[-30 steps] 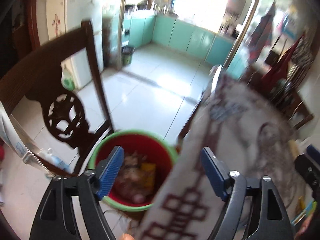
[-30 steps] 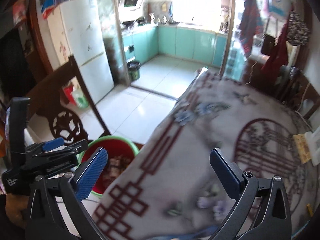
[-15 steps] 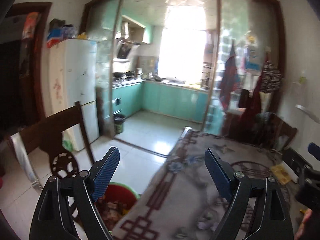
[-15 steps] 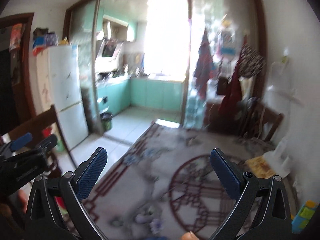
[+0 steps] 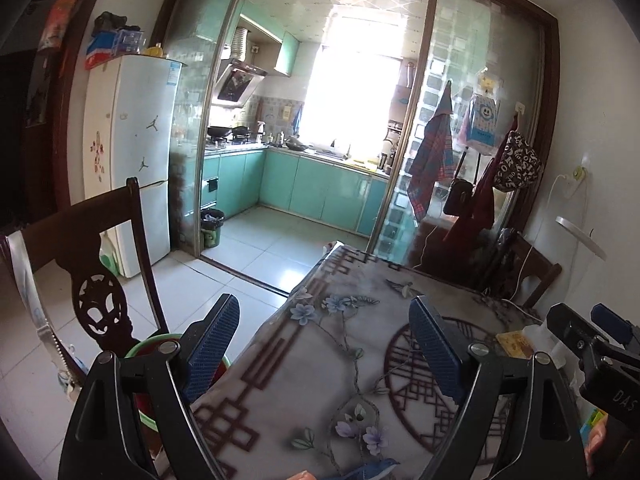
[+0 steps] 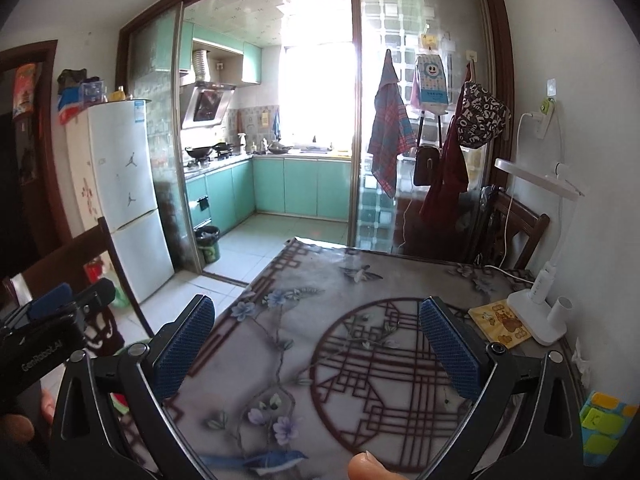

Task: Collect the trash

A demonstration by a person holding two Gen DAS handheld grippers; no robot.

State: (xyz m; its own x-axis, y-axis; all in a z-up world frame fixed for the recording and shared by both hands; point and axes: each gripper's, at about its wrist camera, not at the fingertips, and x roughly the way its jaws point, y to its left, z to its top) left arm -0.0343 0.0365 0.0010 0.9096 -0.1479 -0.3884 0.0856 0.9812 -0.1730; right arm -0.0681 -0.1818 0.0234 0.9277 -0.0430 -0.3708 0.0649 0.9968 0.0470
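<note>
Table cover glossy, smooth, looks like printed plastic sheet; chair dark carved wood, semi-gloss; bin shiny plastic, green rim, red inside; gripper pads blue, ribbed, matt; fridge smooth white gloss; lamp white plastic; floor tiles glossy.

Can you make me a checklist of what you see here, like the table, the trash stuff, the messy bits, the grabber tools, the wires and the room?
Surface: table under a flowery patterned cloth, mostly bare.
Job's things: red bin with a green rim on the floor beside the table's left edge, partly hidden; loose trash on the table: nothing seen.
Clutter: yellow packet, white lamp, colourful block along the right side.
Grippers: left tool and right tool both open, holding nothing, above the table.
Cables: white cord from the wall plug to the lamp.
Surroundings: dark wooden chair, white fridge, teal kitchen behind glass doors.
</note>
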